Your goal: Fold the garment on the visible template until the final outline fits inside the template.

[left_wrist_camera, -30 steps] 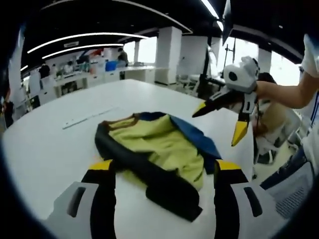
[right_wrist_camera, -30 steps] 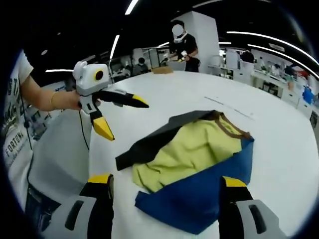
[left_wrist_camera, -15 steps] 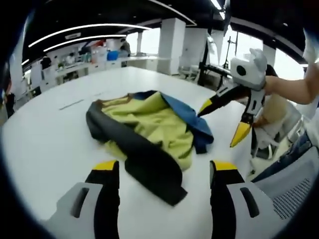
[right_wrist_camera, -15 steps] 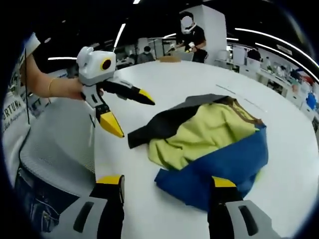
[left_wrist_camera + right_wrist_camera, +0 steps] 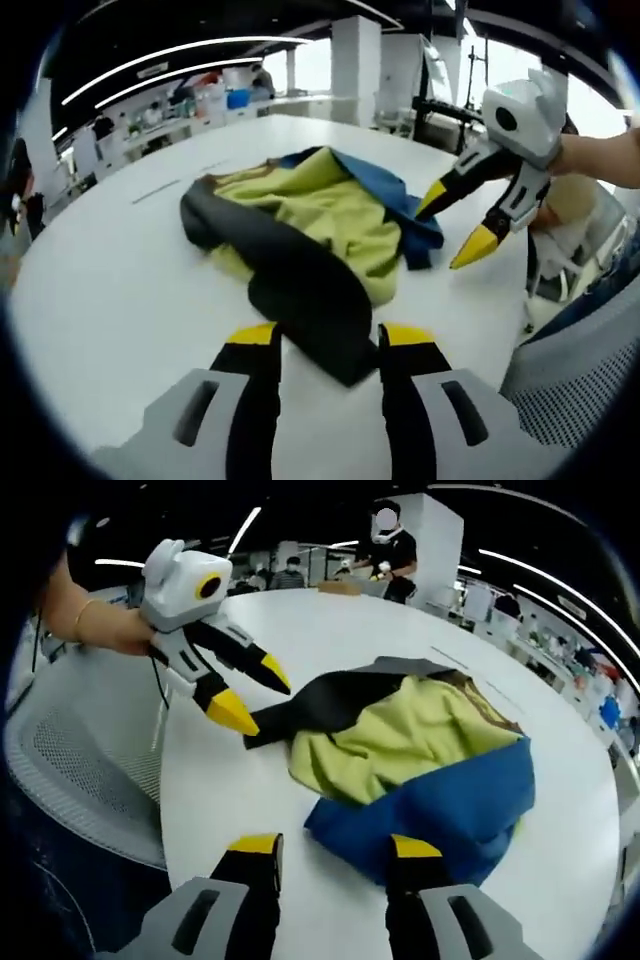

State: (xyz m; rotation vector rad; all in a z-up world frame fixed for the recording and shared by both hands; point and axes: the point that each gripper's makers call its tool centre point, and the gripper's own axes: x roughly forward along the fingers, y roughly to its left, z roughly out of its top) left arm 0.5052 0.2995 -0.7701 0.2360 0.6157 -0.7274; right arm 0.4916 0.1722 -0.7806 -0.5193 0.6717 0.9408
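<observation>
At the centre of the left gripper view the garment lies crumpled on the white tabletop, yellow lining up, with a black sleeve reaching toward the bottom of the frame and blue cloth at its upper right. My left hand-held gripper rises from the bottom edge, its jaws apart, with the black sleeve end between the yellow tips. At the bottom of the right gripper view my right hand-held gripper has its jaws apart at the blue edge of the garment, clamping nothing. Beyond the tabletop, at the top of that view, a person stands.
</observation>
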